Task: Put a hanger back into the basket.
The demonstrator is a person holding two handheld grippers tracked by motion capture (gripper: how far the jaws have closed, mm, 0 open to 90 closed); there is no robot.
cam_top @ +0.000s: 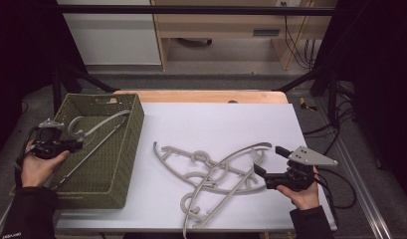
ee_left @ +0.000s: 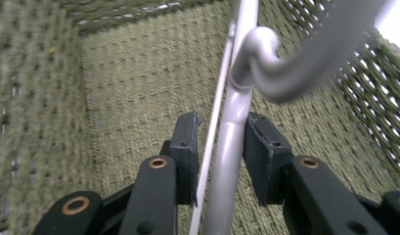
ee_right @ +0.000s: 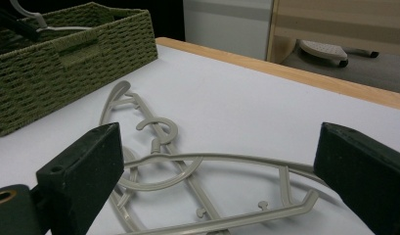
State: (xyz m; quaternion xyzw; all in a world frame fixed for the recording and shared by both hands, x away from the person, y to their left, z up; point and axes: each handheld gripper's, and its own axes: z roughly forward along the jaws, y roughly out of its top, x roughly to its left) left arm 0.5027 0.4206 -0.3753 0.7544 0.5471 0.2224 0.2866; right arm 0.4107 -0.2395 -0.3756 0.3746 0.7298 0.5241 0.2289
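A grey plastic hanger (cam_top: pixel 94 130) lay inside the green woven basket (cam_top: pixel 122 164), its hook end raised toward the basket's left wall and its long arm running toward the far right corner. The left claw (cam_top: pixel 77 145) was at that wall, over the basket's interior. In the left gripper view the hanger's neck (ee_left: pixel 228 147) passed between the two black jaws: the right pad (ee_left: pixel 262 156) appeared to touch it, a narrow gap remained at the left pad (ee_left: pixel 185 154), so the claw was nearly closed around the hanger but not seen fully clamped.

The basket stood on the left part of the white table (cam_top: pixel 216 119). A loose pile of overlapping grey hangers (cam_top: pixel 211 174) lay on the table right of the basket. The right claw (cam_top: pixel 270 160) sat just right of that pile, its jaws spread wide and released, holding nothing; the right gripper view showed the pile (ee_right: pixel 188 166) between and beyond the open pads.
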